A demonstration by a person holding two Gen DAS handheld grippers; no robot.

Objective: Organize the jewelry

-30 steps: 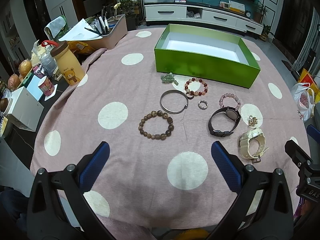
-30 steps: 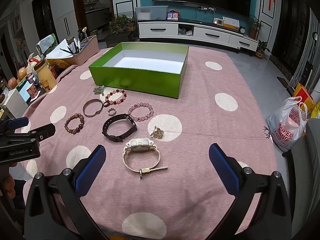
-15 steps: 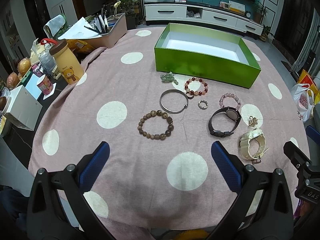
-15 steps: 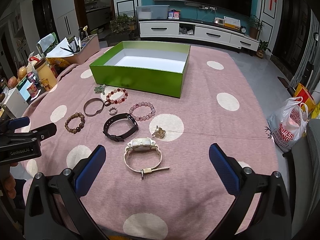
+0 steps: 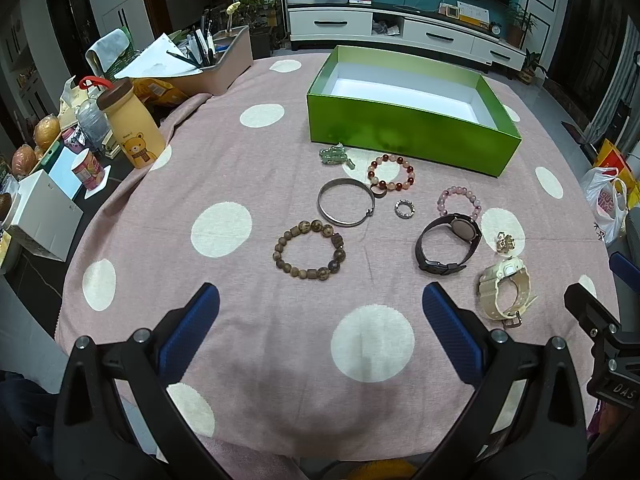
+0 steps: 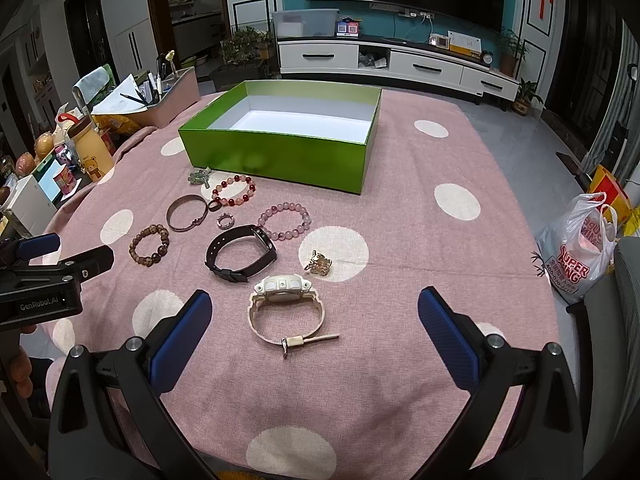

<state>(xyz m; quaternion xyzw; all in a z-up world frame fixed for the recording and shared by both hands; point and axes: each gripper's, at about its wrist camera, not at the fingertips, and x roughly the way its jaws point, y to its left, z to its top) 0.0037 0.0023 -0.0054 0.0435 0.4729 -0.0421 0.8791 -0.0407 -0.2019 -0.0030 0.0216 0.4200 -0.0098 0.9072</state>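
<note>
Hovering my left gripper (image 5: 320,316) and right gripper (image 6: 316,312) spread wide, empty, over table's near edge; cream watch (image 6: 285,304) just beyond right one, green box (image 6: 280,156) far side.

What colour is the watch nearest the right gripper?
Cream watch, clearest in the right wrist view.
</note>
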